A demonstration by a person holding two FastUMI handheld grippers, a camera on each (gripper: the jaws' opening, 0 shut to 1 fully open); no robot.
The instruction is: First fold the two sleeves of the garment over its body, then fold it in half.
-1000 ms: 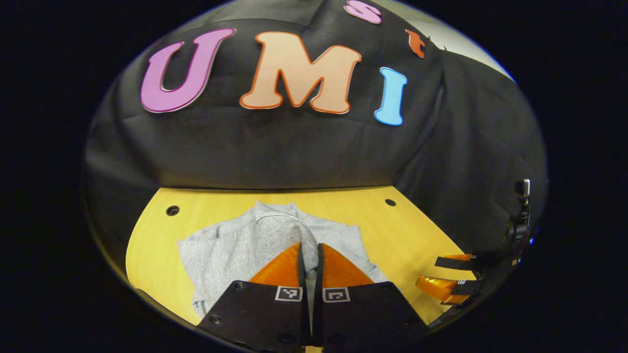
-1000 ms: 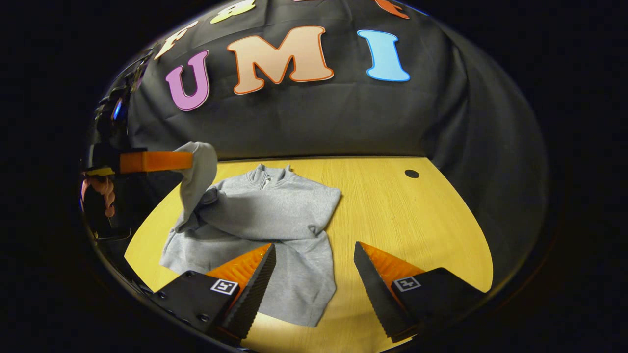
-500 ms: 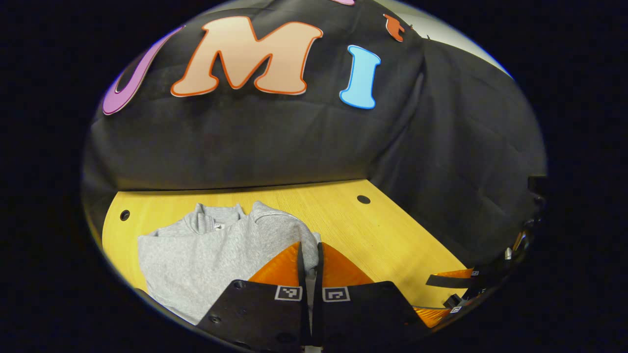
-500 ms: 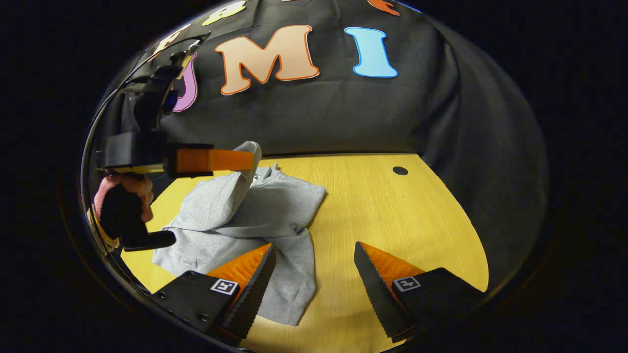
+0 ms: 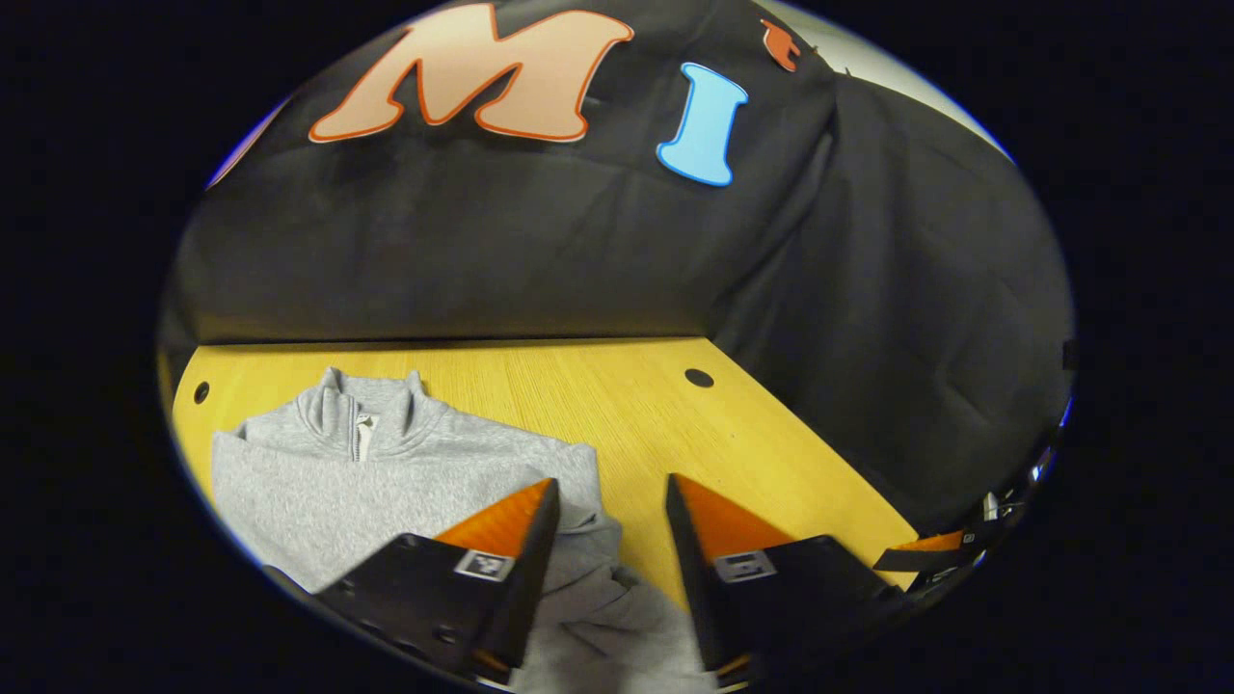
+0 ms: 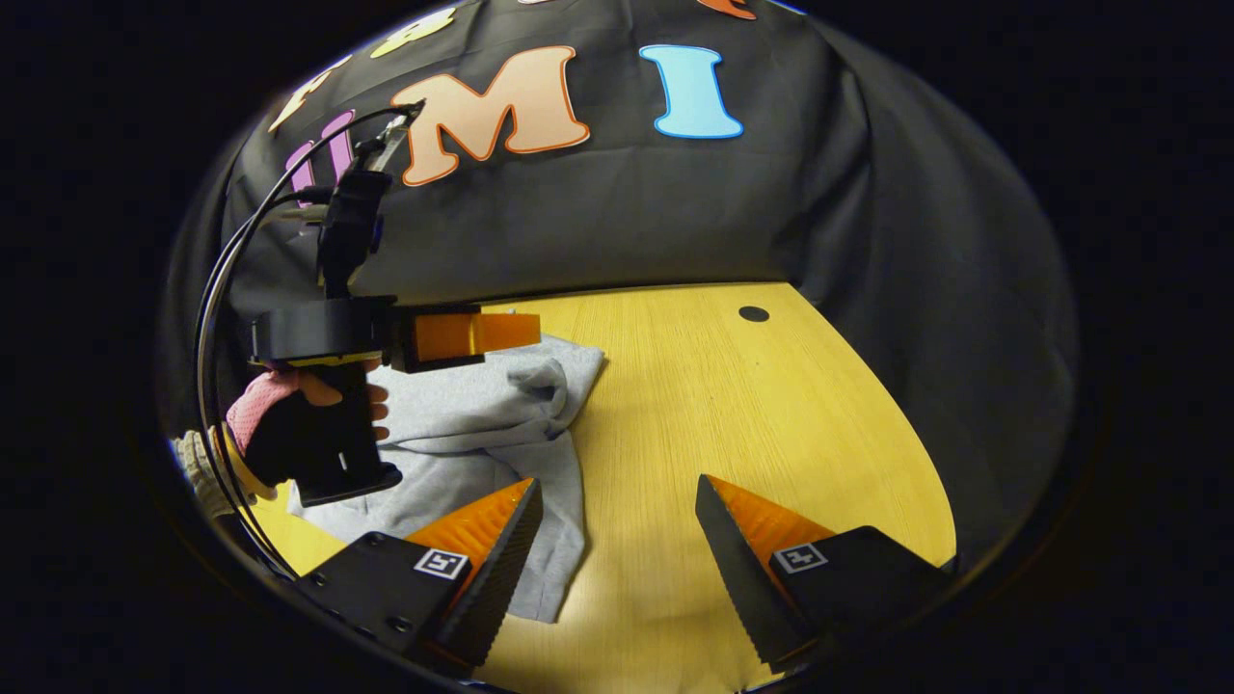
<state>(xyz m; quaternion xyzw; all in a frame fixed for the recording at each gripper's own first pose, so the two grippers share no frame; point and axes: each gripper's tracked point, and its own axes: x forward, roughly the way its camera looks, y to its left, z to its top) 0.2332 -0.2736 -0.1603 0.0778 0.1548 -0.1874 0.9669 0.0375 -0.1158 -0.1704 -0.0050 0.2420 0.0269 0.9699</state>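
Observation:
A grey sweatshirt (image 5: 386, 472) lies on the yellow wooden table (image 5: 617, 405), collar toward the wall. In the left gripper view my left gripper (image 5: 610, 490) is open just above the garment's right edge, with a bunched sleeve (image 5: 588, 578) lying below it. In the right gripper view the left gripper (image 6: 532, 332) hovers over the sweatshirt (image 6: 463, 424), and the dropped sleeve (image 6: 542, 379) is a lump on the body's right edge. My right gripper (image 6: 617, 487) stands open near the garment's lower right corner, with nothing between its fingers.
A hand in a pink glove (image 6: 265, 410) holds the left gripper's handle, with cables above it. Round holes (image 5: 699, 378) (image 6: 753, 313) mark the table's far right. The black cloth wall rises behind the table. The right gripper (image 5: 925, 559) shows at the right edge.
My left gripper carried the lifted sleeve rightward over the body, then opened and let it drop onto the sweatshirt. The right gripper stayed open and hardly moved.

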